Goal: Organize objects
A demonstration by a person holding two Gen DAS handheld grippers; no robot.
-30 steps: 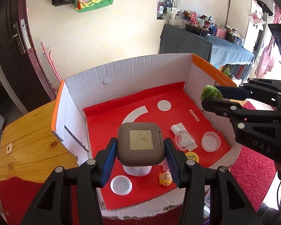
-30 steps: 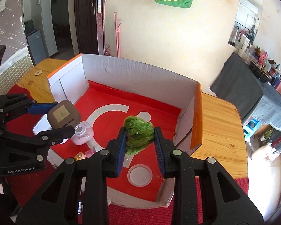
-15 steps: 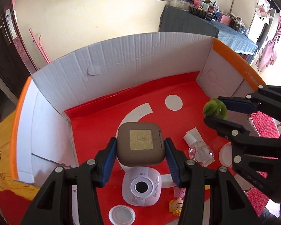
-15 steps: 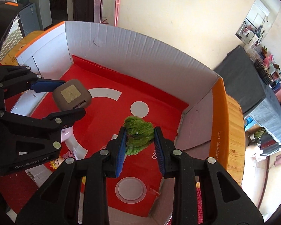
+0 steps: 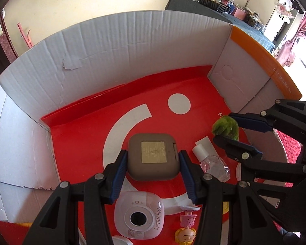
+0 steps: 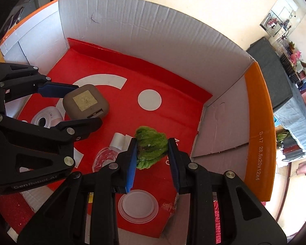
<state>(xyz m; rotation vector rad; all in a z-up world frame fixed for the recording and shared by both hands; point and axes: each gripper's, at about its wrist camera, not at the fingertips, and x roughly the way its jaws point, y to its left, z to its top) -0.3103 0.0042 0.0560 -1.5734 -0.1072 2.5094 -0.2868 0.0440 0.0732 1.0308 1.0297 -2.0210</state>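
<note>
My left gripper (image 5: 153,159) is shut on a taupe square case (image 5: 153,156) with a gold label, held above the red floor of an open cardboard box (image 5: 112,47). My right gripper (image 6: 152,152) is shut on a fuzzy green object (image 6: 151,149), held over the box's right side. In the left wrist view the right gripper (image 5: 227,125) holds the green object (image 5: 225,127) to the right of the case. In the right wrist view the left gripper (image 6: 79,104) and the case (image 6: 85,104) are at the left.
On the box floor lie a pink toy camera (image 5: 139,217), a clear small bottle (image 5: 211,161), a white round lid (image 6: 138,205), and small pink and yellow figures (image 5: 186,227). The box walls (image 6: 153,38) stand high around; an orange-edged flap (image 6: 259,134) is at right.
Both grippers have moved forward and down into the box with their objects still held. The box floor and walls now fill both views.
</note>
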